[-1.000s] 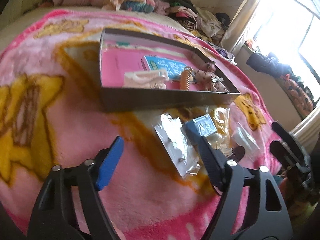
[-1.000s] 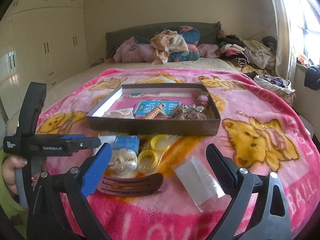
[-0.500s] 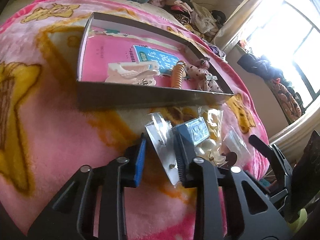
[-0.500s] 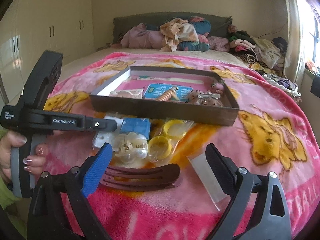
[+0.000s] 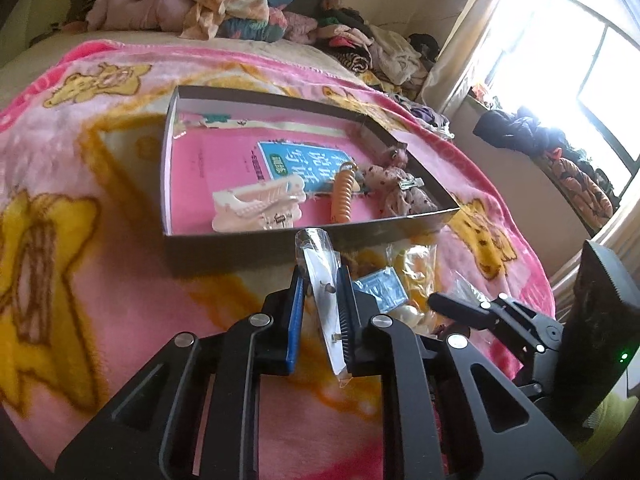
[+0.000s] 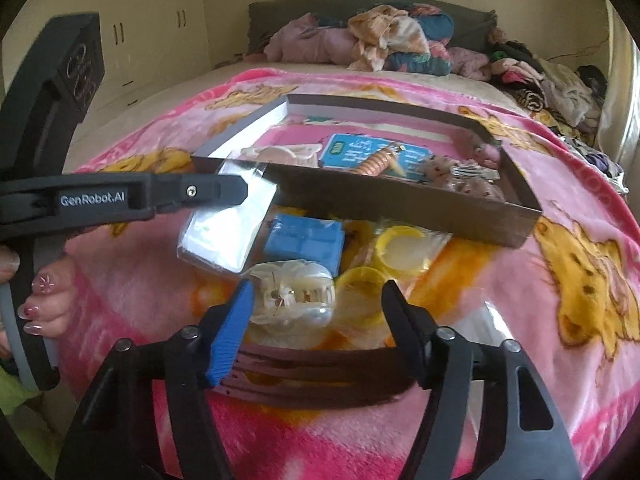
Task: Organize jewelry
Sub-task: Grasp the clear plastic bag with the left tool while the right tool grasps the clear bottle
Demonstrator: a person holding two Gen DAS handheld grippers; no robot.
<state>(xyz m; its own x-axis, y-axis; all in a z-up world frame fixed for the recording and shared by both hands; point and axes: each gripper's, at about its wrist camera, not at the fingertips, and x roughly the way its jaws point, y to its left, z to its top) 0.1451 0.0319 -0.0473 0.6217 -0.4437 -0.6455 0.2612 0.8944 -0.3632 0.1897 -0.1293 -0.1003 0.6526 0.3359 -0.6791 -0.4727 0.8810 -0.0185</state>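
My left gripper (image 5: pixel 320 280) is shut on a clear plastic packet (image 5: pixel 322 300) with small earrings inside, held just above the pink blanket in front of the dark tray (image 5: pixel 280 240). Seen from the right wrist, the left gripper (image 6: pixel 240 188) pinches that packet (image 6: pixel 228 232) by its top edge. My right gripper (image 6: pixel 318 304) is low over the blanket and its jaws are closing. A brown hair clip (image 6: pixel 320 380) lies crosswise between its fingers, and the pads do not press on it. A pearly claw clip (image 6: pixel 296 296) sits just beyond the tips.
The tray (image 6: pixel 400 200) holds a cream claw clip (image 5: pixel 260 204), an orange spiral tie (image 5: pixel 344 196) and a spotted bow (image 5: pixel 400 196). In front of it lie a blue box (image 6: pixel 304 240), bagged yellow rings (image 6: pixel 400 248) and another clear packet (image 6: pixel 504 328). Clothes are piled at the bed's head.
The left jaws closed on the clear packet and raised it off the blanket. The right gripper came forward and down over the brown clip, and its jaws narrowed.
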